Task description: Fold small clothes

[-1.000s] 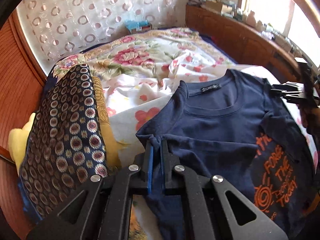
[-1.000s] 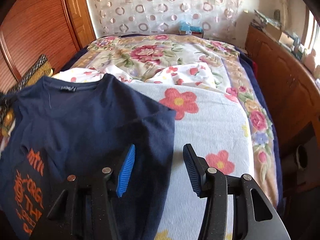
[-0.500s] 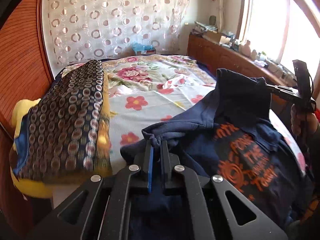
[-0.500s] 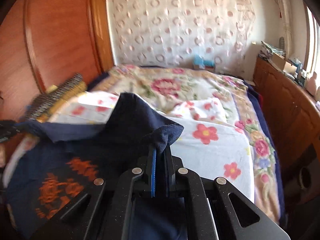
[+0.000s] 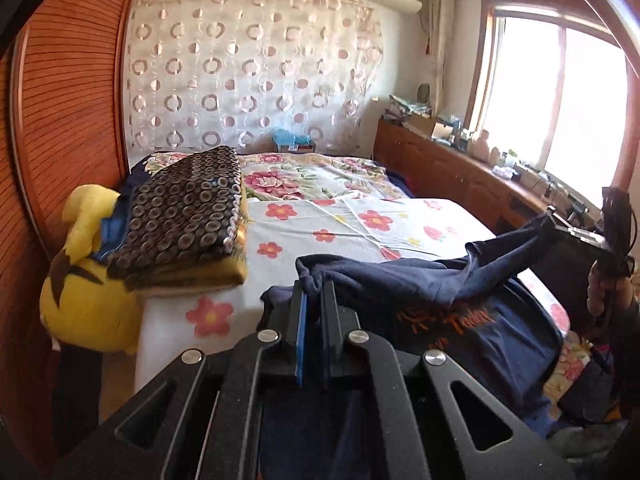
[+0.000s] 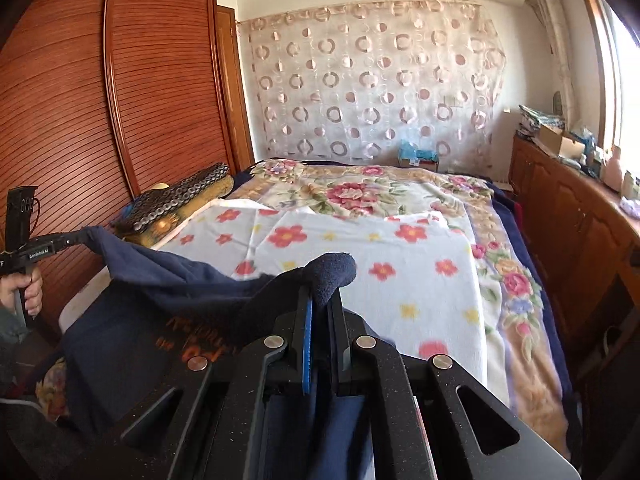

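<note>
- Both tongs are clenched on the same navy t-shirt [image 5: 420, 280], one on each side, so the top edge is stretched between them above the near end of the bed [image 6: 400, 280].
- Left gripper [image 5: 314, 300]: fingers pinched together with a bunched bit of navy cloth poking out above the blue pad.
- Right gripper [image 6: 320, 304]: same deal, clamped tight on a rolled lump of the shirt. From the left camera you can see it off to the right, with a hand [image 5: 600, 292] around its handle.
- The rest of the shirt sags down from that held edge and drapes over the foot of the bed, orange print [image 5: 448, 320] facing up. Lettering is too crumpled and blurry to read.
- The bed has a white flower-print blanket [image 5: 360, 224] on the near half, and a bigger rose-pattern quilt [image 6: 360, 192] farther back.
- On the left edge of the bed there's a folded dark blanket with a ring pattern [image 5: 184, 208], well apart from the shirt, and a yellow plush toy [image 5: 88, 280] wedged just beside it against the wooden wardrobe [image 6: 120, 100].
- Sheer circle-pattern curtain [image 6: 372, 80] hangs behind the bed.
</note>
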Action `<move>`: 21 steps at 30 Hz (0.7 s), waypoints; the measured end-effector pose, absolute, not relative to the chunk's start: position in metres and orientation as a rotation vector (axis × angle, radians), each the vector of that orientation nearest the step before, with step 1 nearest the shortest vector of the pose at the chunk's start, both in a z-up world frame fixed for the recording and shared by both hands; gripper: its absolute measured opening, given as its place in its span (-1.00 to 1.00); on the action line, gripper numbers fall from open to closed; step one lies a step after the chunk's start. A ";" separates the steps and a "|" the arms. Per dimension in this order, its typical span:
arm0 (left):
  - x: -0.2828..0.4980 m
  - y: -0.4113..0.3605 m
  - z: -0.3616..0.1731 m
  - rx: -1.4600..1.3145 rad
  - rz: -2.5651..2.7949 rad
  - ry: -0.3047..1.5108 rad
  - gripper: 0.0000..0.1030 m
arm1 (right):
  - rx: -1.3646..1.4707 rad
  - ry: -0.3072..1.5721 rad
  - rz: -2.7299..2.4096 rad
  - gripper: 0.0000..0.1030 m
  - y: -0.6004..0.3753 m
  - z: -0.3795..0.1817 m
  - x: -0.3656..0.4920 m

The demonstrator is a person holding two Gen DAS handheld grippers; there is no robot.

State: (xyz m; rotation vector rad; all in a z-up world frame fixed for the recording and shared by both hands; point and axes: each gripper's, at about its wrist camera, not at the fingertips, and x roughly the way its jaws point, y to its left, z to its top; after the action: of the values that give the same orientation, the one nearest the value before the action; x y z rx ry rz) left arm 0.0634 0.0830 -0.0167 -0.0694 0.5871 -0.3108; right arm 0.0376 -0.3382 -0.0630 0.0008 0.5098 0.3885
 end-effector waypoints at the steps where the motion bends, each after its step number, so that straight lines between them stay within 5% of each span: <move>1: 0.057 0.084 -0.017 -0.063 -0.312 0.592 -0.88 | 0.010 0.510 0.392 -0.88 -0.344 -0.066 0.026; 21: -0.005 0.098 -0.022 -0.047 -0.253 0.643 -0.86 | 0.005 0.648 0.439 -0.88 -0.356 -0.054 -0.018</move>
State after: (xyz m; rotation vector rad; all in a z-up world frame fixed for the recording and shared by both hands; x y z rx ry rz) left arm -0.0050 0.0979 -0.0220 -0.0474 0.6433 -0.2533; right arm -0.0177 -0.3557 -0.0539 0.0047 0.6483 0.4385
